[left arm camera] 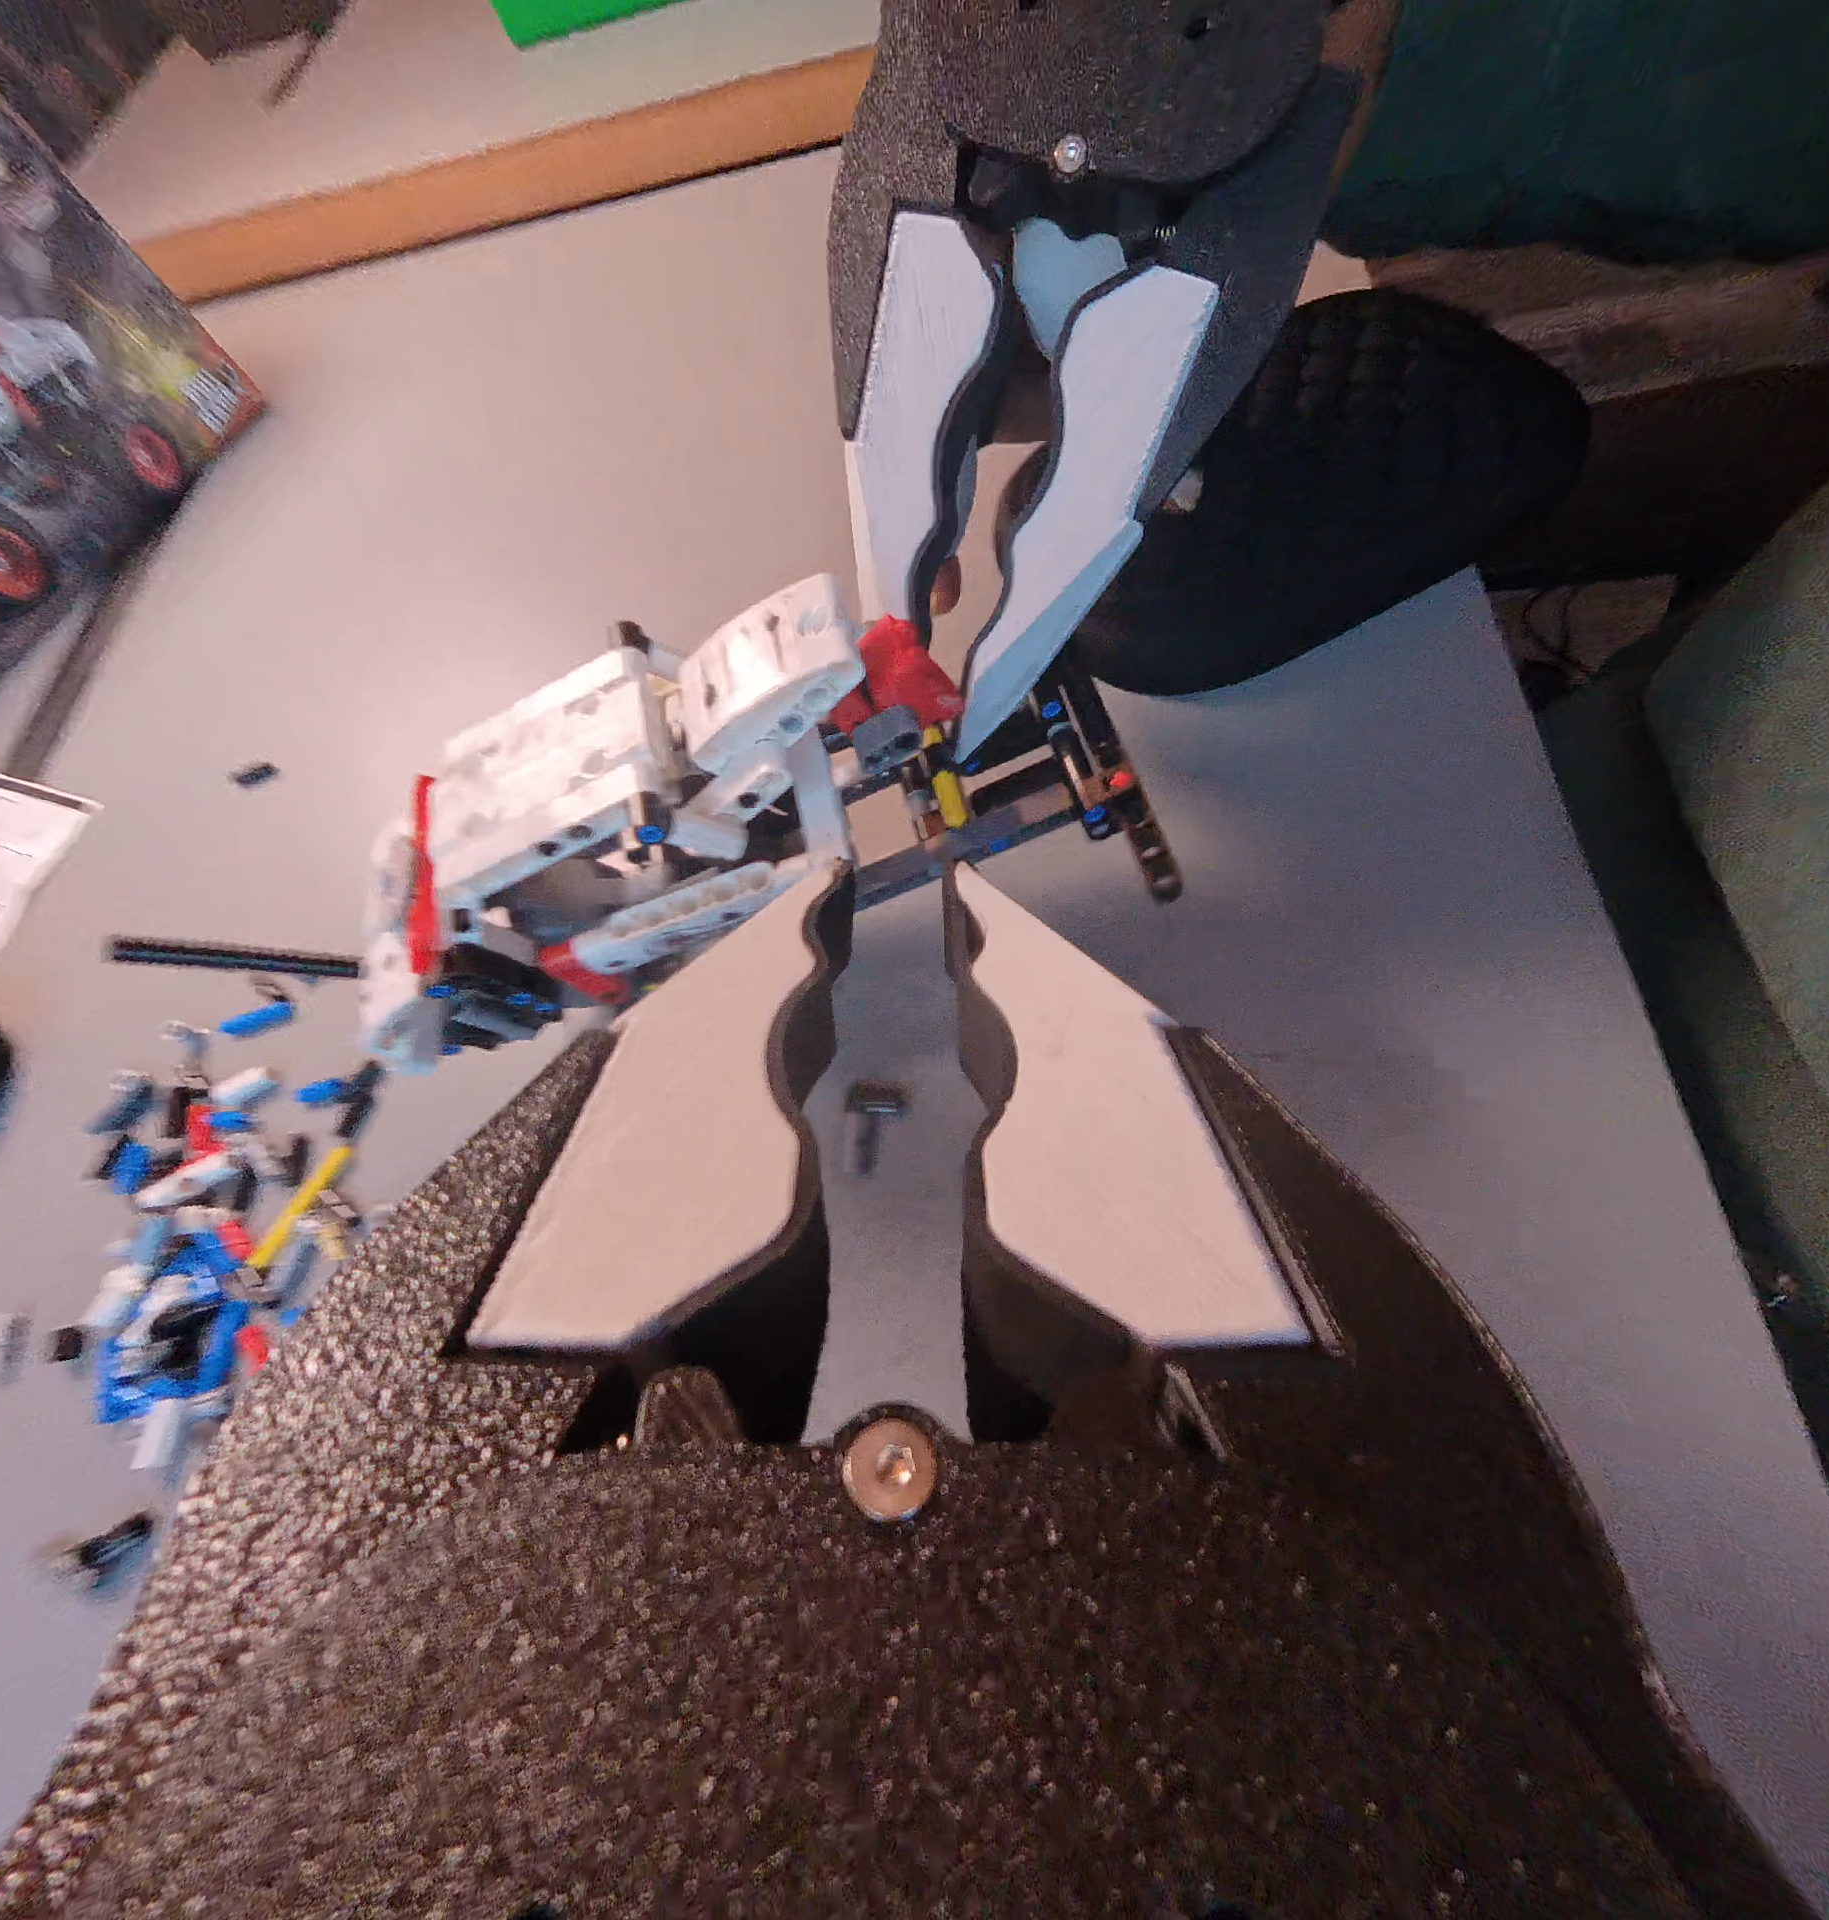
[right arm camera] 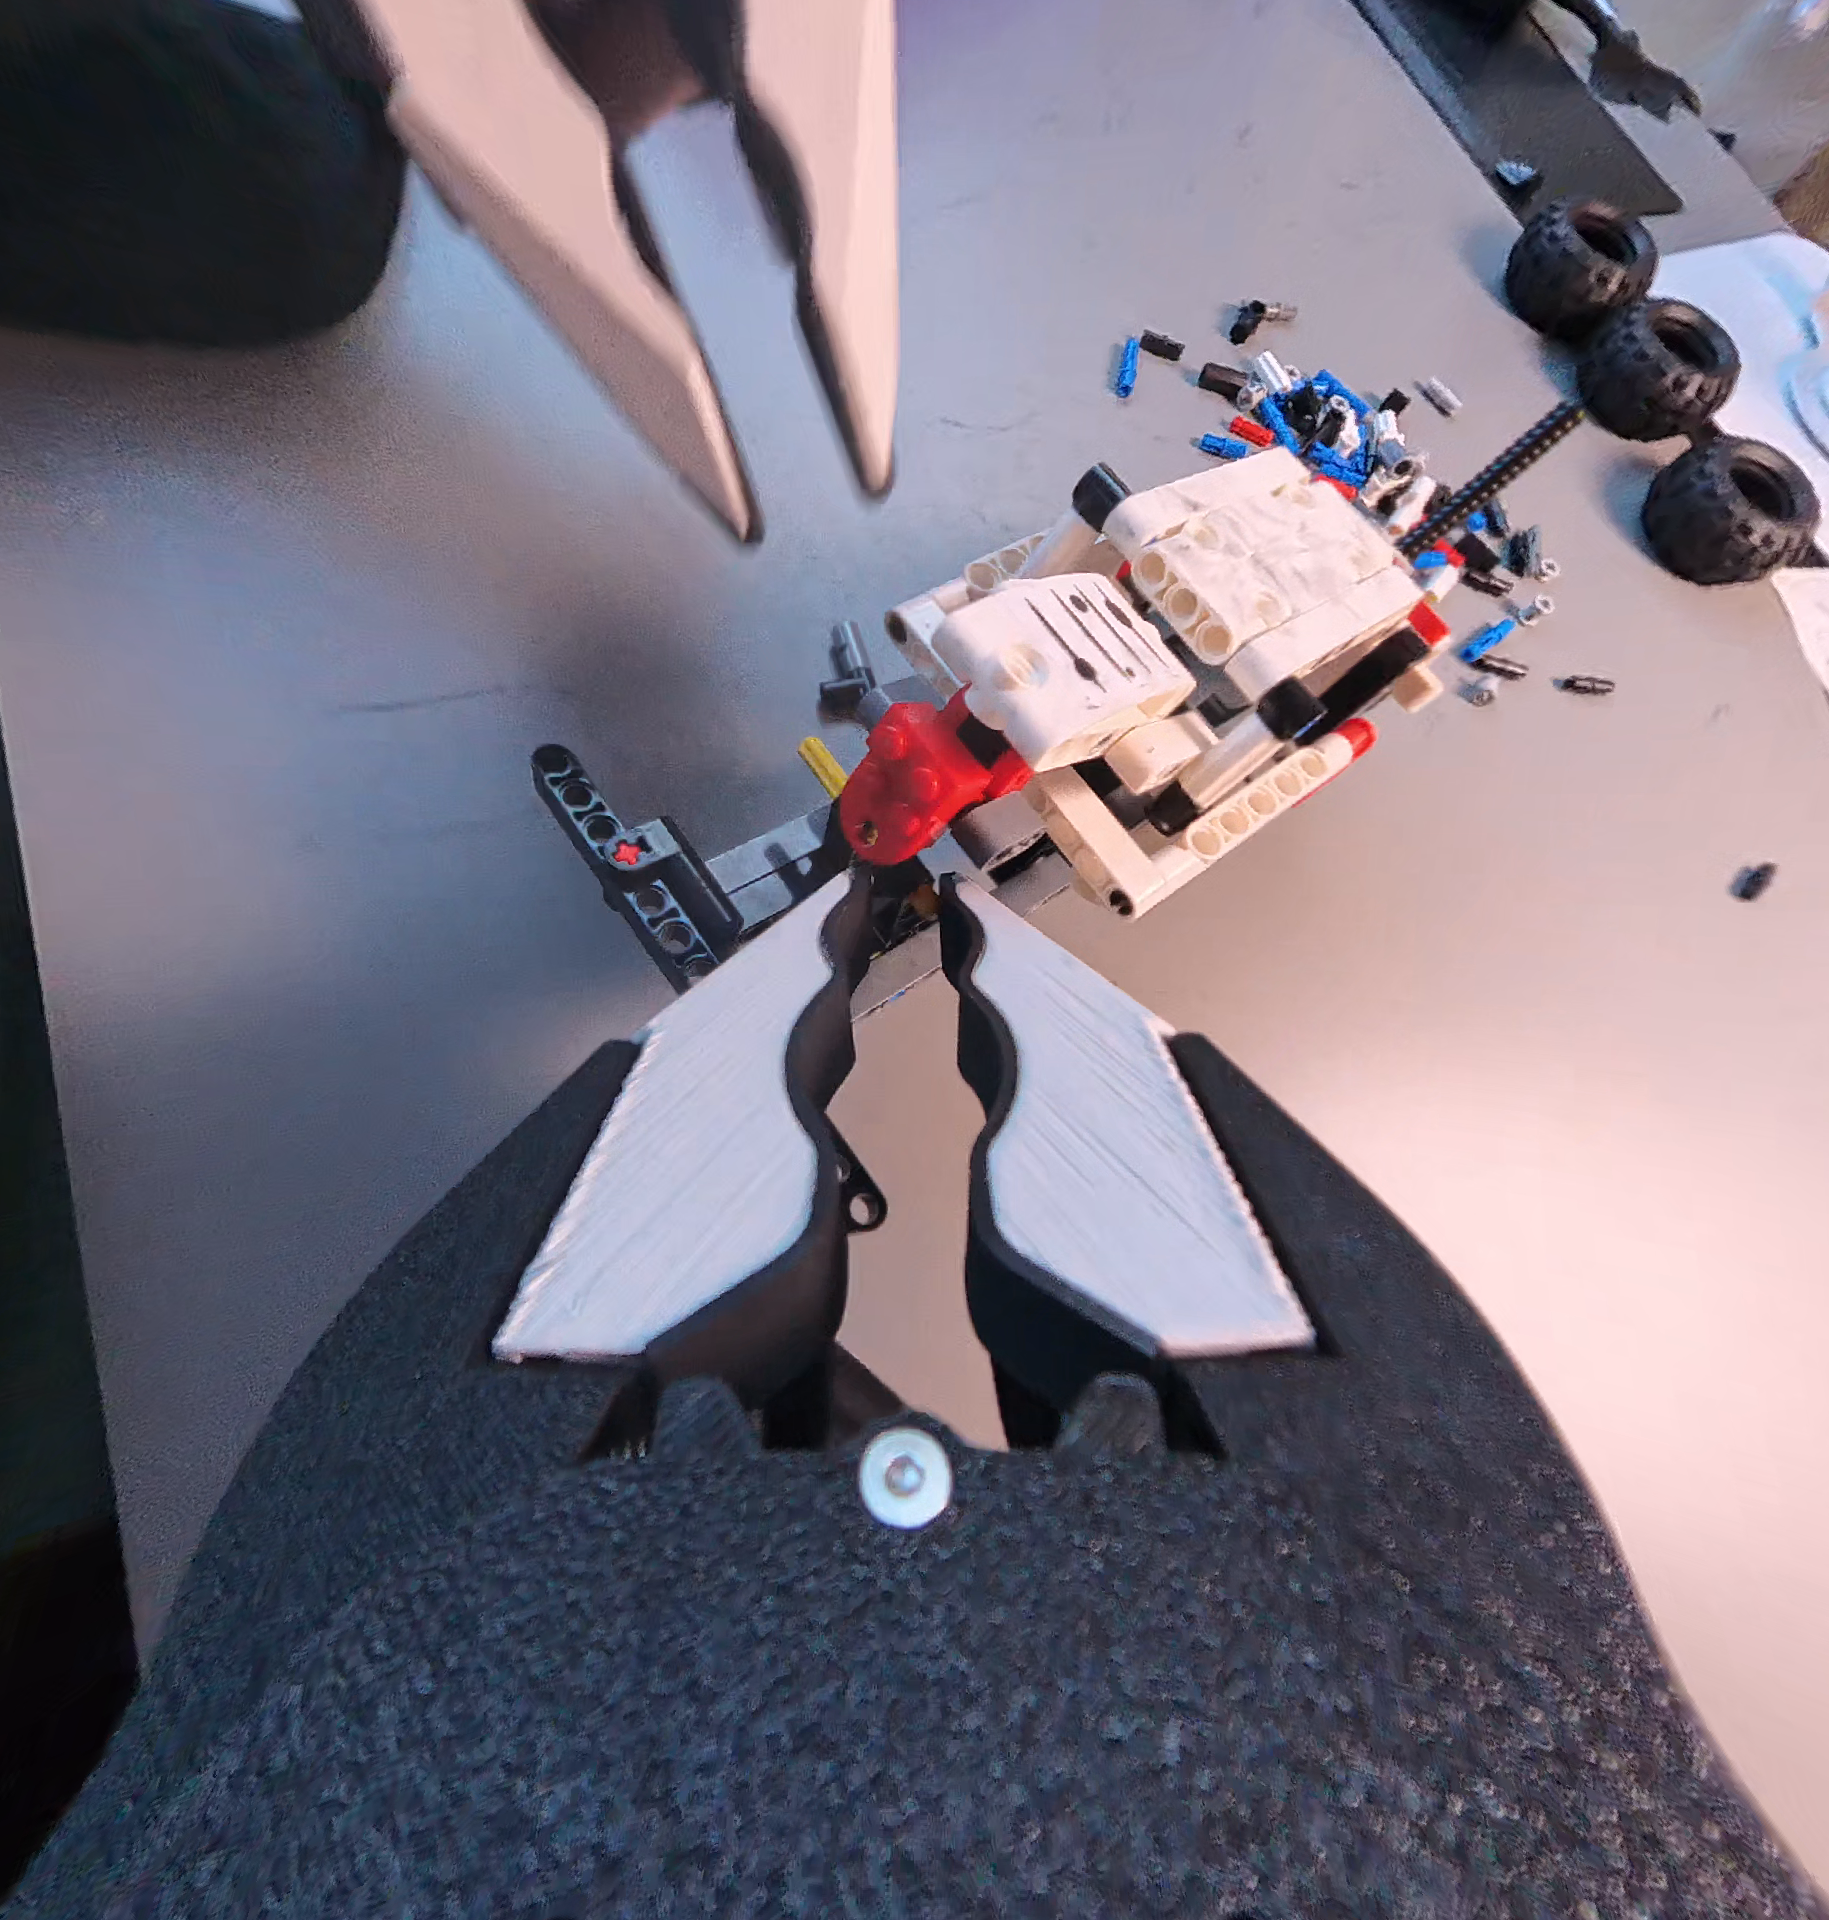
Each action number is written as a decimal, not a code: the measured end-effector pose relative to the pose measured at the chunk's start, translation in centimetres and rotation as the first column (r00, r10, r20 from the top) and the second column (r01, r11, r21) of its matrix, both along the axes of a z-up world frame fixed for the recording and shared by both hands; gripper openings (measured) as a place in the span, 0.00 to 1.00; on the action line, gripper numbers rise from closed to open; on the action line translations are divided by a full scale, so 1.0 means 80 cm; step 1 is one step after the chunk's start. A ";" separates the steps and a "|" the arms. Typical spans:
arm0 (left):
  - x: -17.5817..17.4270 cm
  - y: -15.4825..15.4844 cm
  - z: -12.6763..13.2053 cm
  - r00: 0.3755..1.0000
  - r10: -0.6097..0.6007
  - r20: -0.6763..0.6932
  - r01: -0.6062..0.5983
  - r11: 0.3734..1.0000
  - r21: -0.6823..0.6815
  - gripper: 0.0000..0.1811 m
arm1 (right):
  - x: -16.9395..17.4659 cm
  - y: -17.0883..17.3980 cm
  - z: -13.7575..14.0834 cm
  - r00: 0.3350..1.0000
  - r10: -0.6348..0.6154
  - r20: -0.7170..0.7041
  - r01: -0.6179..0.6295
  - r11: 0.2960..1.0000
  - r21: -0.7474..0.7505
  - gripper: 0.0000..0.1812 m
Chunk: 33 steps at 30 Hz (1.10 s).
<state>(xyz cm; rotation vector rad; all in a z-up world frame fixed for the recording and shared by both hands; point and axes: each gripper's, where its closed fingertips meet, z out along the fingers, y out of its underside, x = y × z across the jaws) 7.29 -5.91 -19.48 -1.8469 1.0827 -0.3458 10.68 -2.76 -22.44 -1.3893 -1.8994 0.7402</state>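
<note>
Brick-built vehicle chassis [right arm camera: 1149, 707] raised, tilted above grey table [right arm camera: 1409, 1143]. Right gripper [right arm camera: 894, 883] pinches its dark frame narrowly; left gripper [left arm camera: 894, 873] slightly parted, touching frame, grip unclear. Risk: thin purchase, heavy white end twists loose.

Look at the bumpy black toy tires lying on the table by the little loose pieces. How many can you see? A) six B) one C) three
C, since the right wrist view shows three tires in a row on the table, just past the loose pieces and the white toy car.
</note>
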 end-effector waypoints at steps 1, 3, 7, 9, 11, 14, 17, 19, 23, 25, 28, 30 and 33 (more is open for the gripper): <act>-0.010 0.004 0.011 1.000 0.009 -0.026 -0.008 0.999 0.048 0.10 | 0.004 0.003 0.001 0.999 0.040 0.014 -0.040 0.999 0.014 0.06; -0.029 0.016 0.023 0.994 0.040 -0.101 -0.028 0.993 0.111 0.17 | 0.009 0.003 0.007 0.990 0.139 0.034 -0.141 0.989 0.046 0.06; -0.023 0.030 0.035 0.981 -0.036 -0.193 0.065 0.987 0.148 0.37 | 0.020 -0.005 0.027 0.932 0.341 0.123 -0.356 0.926 0.125 0.07; -0.006 0.031 0.037 0.962 -0.106 -0.251 0.146 0.979 0.145 0.46 | 0.024 -0.013 0.037 0.886 0.425 0.186 -0.453 0.880 0.145 0.07; 0.012 0.029 0.033 0.941 -0.189 -0.280 0.221 0.972 0.085 0.53 | 0.024 -0.022 0.047 0.843 0.490 0.221 -0.525 0.838 0.146 0.06; 0.029 0.028 0.013 0.908 -0.277 -0.314 0.283 0.959 -0.028 0.57 | 0.019 -0.031 0.062 0.805 0.548 0.227 -0.586 0.794 0.160 0.05; 0.046 0.020 0.006 0.897 -0.342 -0.281 0.340 0.939 -0.058 0.41 | 0.013 -0.026 0.071 0.819 0.538 0.200 -0.570 0.803 0.175 0.04; 0.047 0.024 0.007 0.920 -0.318 -0.229 0.313 0.948 -0.059 0.41 | 0.011 -0.021 0.073 0.852 0.502 0.147 -0.520 0.844 0.131 0.04; 0.045 0.034 0.003 0.966 -0.219 -0.140 0.211 0.975 -0.071 0.41 | 0.008 0.003 0.081 0.934 0.349 0.069 -0.354 0.932 0.078 0.08; 0.045 0.039 0.002 0.976 -0.166 -0.143 0.161 0.986 -0.050 0.40 | 0.013 0.014 0.086 0.959 0.270 0.092 -0.275 0.960 0.046 0.14; 0.045 0.049 0.002 0.982 -0.089 -0.166 0.091 0.996 0.005 0.40 | 0.028 0.001 0.082 0.951 0.248 0.186 -0.244 0.969 -0.043 0.22; 0.045 0.053 0.000 0.977 -0.063 -0.202 0.073 0.996 0.044 0.40 | 0.024 0.009 0.066 0.959 0.141 0.246 -0.137 0.990 -0.034 0.21; 0.048 0.056 -0.001 0.977 -0.043 -0.210 0.060 0.995 0.075 0.39 | 0.022 0.013 0.037 0.958 0.104 0.267 -0.107 0.994 -0.005 0.19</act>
